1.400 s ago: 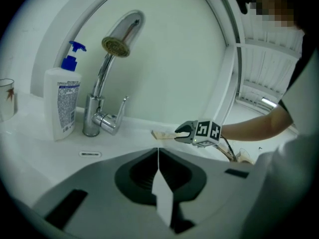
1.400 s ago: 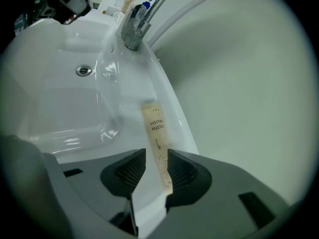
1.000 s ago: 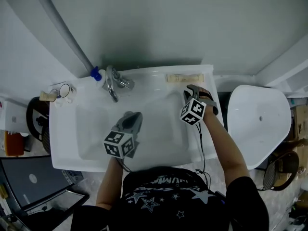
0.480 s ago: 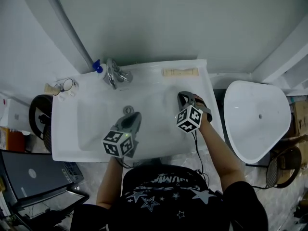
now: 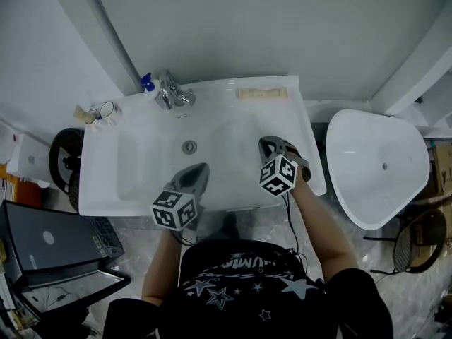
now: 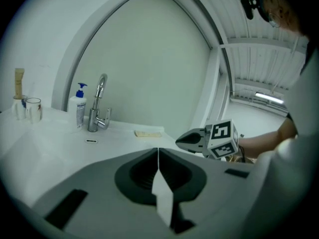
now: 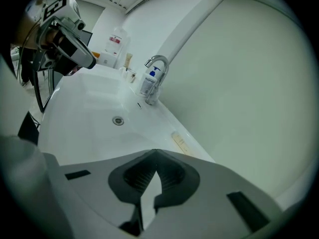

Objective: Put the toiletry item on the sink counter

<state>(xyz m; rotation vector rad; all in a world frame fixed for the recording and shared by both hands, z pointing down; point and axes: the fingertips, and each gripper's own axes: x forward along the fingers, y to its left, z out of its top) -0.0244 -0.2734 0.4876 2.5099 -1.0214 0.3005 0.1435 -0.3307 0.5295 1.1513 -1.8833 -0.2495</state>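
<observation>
Lying on sink counter (image 5: 212,94): toiletry item (image 5: 263,93); right tool (image 5: 264,143) closed, empty.

Closed, empty claw (image 6: 158,149) faces faucet (image 6: 98,103) and toiletry item (image 6: 148,133).

Our T-shirt (image 5: 240,277) is black and short-sleeved, printed with white outlined stars and a line of white block lettering. The left gripper (image 5: 203,167) and the right gripper (image 5: 263,141) each have a smooth mid-grey shell that tapers to a beak-like point. Each shell has a darker grey hollow lined with finely ribbed pads (image 7: 134,179), and dark rectangular slots are sunk into it. Each gripper carries a white cube (image 5: 174,210) faced with black square markers. A thin black cable (image 5: 288,214) trails from the right gripper's cube, and a similar one runs from the left.
</observation>
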